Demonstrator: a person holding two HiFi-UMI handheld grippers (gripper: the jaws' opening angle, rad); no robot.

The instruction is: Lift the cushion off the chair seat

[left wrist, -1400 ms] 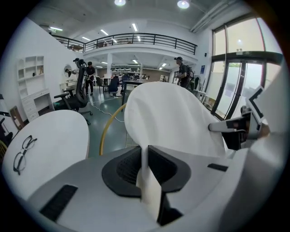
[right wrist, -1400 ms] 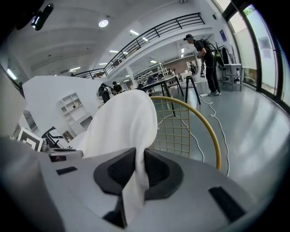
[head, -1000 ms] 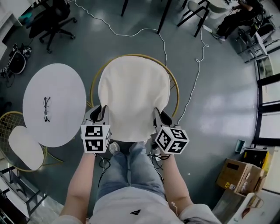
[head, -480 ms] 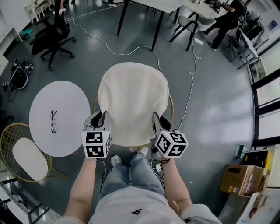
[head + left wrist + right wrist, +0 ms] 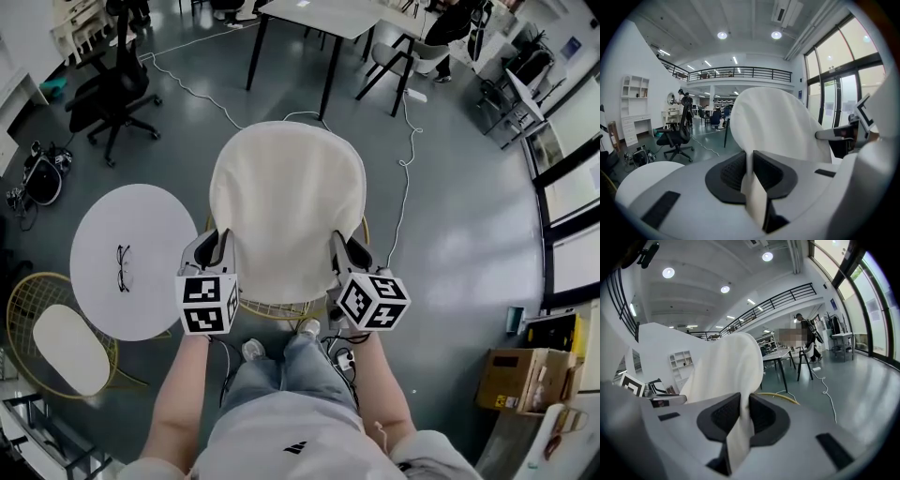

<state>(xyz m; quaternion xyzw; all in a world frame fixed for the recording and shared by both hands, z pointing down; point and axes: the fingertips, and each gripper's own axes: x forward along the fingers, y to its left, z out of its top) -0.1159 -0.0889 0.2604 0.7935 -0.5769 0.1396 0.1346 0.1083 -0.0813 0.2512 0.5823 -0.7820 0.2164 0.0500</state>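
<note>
**Cushion** (image 5: 286, 211): cream, rounded at the far end. It is held in the air over the chair and reaches away from the person. Its two near side edges are gripped, one by each claw.

**Chair** (image 5: 274, 308): gold wire frame. Part of the seat mesh shows under the cushion's near edge, and a strip of rim shows at the right. The cushion appears clear of the seat.

**Left claw** (image 5: 751, 158): jaws nearly together, pinching a thin fold of the cushion's left edge. The fabric runs down between the dark pads.

**Right claw** (image 5: 746, 401): same state, jaws narrowly apart and clamped on the cushion's right edge. A flap hangs below the pads.

**Person**: stands at the near side of the chair, forearms out. Jeans (image 5: 281, 370) and shoes are visible below the claws.

**Counter** (image 5: 155, 234): round, white, left of the chair. Glasses (image 5: 123, 267) lie on it.

**Second chair** (image 5: 21, 305): gold wire, lower left, with its own pale cushion on the seat.

**Office chair** (image 5: 117, 89): black, upper left.

**Cable** (image 5: 406, 183): white, trailing over the grey floor right of the chair.

**Box** (image 5: 523, 380): cardboard, lower right.
</note>
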